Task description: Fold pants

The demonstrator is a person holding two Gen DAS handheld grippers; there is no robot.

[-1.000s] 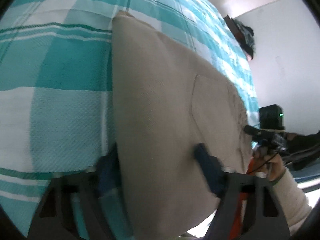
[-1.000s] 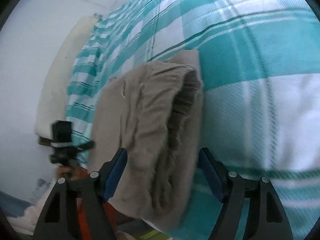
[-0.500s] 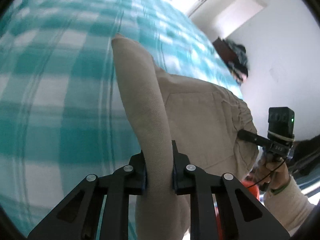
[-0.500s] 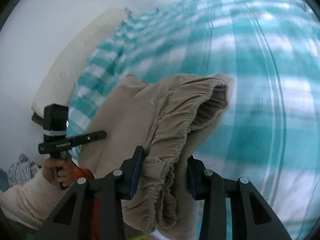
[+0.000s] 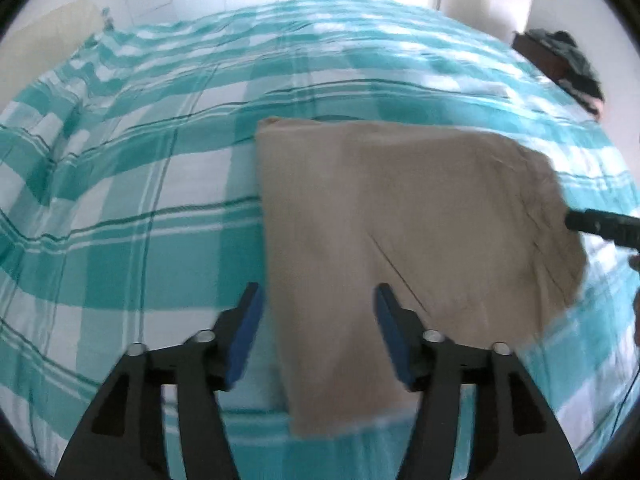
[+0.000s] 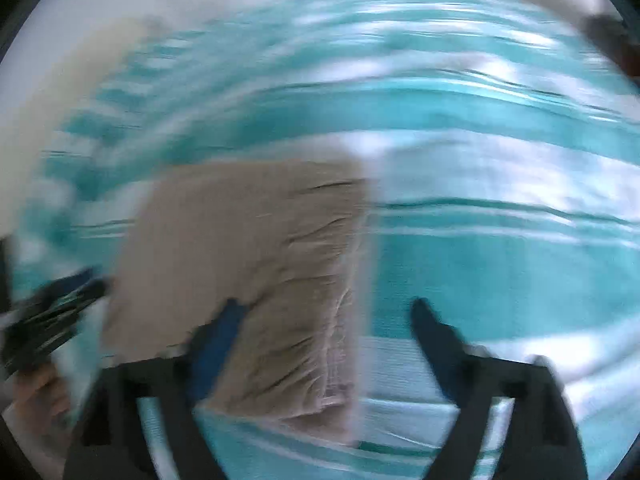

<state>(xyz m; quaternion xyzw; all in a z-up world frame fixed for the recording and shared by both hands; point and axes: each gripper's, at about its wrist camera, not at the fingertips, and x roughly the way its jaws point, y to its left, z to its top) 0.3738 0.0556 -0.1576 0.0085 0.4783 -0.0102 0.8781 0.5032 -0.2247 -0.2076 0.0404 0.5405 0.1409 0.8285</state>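
The beige pants (image 5: 400,240) lie folded in a flat rectangle on the teal and white checked bedspread (image 5: 140,200). My left gripper (image 5: 316,332) is open, its blue-padded fingers spread above the near left part of the pants, holding nothing. In the blurred right wrist view the pants (image 6: 260,264) lie flat with the gathered waistband along their right edge. My right gripper (image 6: 324,332) is open above that near right edge and empty. The other gripper shows at the left edge of that view (image 6: 48,316).
The bedspread (image 6: 500,260) covers the bed all around the pants. A dark cabinet with clothes on top (image 5: 560,60) stands at the far right by the white wall. A cream headboard (image 5: 40,40) is at the far left.
Both grippers were shut on the lifted pants half a second ago. Now both have opened and drawn back and up. The pants lie flat on the bed.
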